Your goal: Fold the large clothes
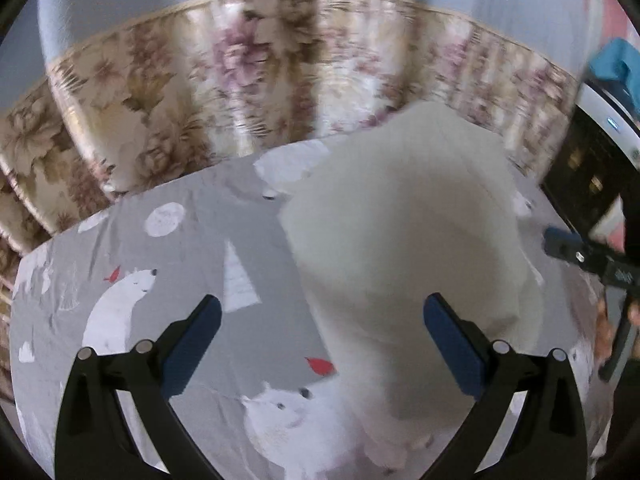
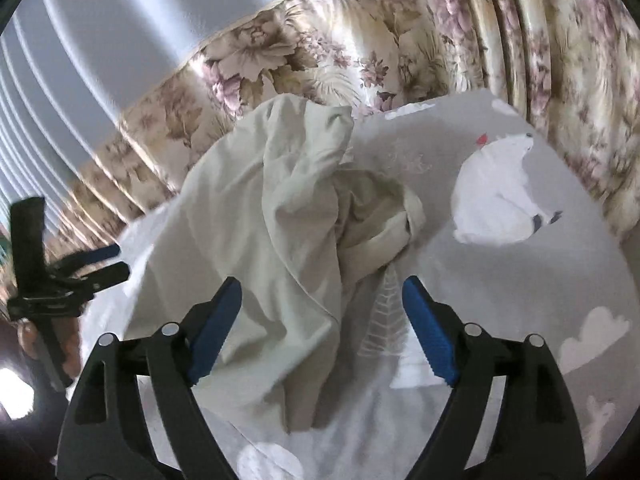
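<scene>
A cream-white garment (image 1: pixel 400 220) lies crumpled in a heap on a grey bed sheet (image 1: pixel 192 248) printed with polar bears. My left gripper (image 1: pixel 322 308) is open above the heap's near left side, with nothing pressed between its blue pads. In the right wrist view the same garment (image 2: pixel 280 200) shows deep folds and a bunched, twisted part at its right. My right gripper (image 2: pixel 322 284) stands open just above the garment's near edge, pads off the cloth. Each gripper shows in the other's view: the right gripper (image 1: pixel 560 244) at the far right, the left gripper (image 2: pixel 108 260) at the far left.
A floral curtain (image 1: pixel 240 80) hangs along the far side of the bed, also seen as the curtain (image 2: pixel 320 52). A dark appliance (image 1: pixel 588 172) with a white rim stands at the right. Bare bear-print sheet (image 2: pixel 520 240) spreads to the garment's right.
</scene>
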Action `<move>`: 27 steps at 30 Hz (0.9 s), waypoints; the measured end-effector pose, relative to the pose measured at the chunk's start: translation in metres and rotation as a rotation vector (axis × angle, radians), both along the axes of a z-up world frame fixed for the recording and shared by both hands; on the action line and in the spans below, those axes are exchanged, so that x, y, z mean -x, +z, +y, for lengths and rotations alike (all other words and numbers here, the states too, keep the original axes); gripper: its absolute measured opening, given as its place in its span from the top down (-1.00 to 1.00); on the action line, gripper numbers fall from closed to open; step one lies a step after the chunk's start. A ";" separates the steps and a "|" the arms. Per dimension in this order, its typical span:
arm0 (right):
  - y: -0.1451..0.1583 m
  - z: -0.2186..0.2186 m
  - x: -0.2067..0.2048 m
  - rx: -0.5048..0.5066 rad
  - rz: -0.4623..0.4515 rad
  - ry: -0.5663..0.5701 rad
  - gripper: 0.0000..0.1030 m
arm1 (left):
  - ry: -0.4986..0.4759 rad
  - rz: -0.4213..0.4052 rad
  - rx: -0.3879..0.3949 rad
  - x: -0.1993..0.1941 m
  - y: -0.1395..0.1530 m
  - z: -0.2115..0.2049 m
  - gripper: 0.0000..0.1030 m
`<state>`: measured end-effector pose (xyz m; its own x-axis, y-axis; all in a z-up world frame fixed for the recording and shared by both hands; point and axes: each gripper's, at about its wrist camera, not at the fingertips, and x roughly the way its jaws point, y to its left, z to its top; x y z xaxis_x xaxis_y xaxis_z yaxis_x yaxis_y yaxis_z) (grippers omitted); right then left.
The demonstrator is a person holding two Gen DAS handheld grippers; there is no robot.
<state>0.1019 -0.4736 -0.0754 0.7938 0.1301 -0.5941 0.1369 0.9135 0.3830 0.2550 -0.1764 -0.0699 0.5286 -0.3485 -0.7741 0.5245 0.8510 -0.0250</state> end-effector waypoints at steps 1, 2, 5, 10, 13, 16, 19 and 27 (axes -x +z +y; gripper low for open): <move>0.003 0.001 -0.003 0.008 -0.017 -0.008 -0.60 | 0.018 0.013 0.011 -0.006 -0.001 0.001 -0.96; 0.007 0.005 -0.007 0.028 -0.036 -0.007 -0.54 | 0.021 0.027 0.022 -0.011 -0.002 0.001 -0.96; 0.030 0.023 -0.024 0.107 -0.099 0.028 -0.48 | 0.025 0.045 0.015 -0.022 -0.007 -0.010 -0.96; 0.032 0.043 -0.078 0.199 -0.018 0.098 -0.25 | 0.027 0.059 -0.026 -0.038 -0.026 -0.027 -0.97; -0.003 0.039 -0.108 0.301 0.129 0.074 0.11 | -0.001 0.051 -0.044 -0.037 -0.038 -0.032 -0.97; -0.023 0.025 -0.119 0.266 0.149 0.094 0.08 | -0.029 0.056 -0.032 -0.039 -0.044 -0.034 -0.97; -0.028 0.019 -0.125 0.273 0.161 0.107 0.02 | -0.041 0.064 -0.027 -0.042 -0.045 -0.038 -0.97; 0.002 0.030 -0.079 0.253 0.106 0.094 -0.03 | -0.052 0.084 -0.030 -0.022 -0.028 -0.020 -0.97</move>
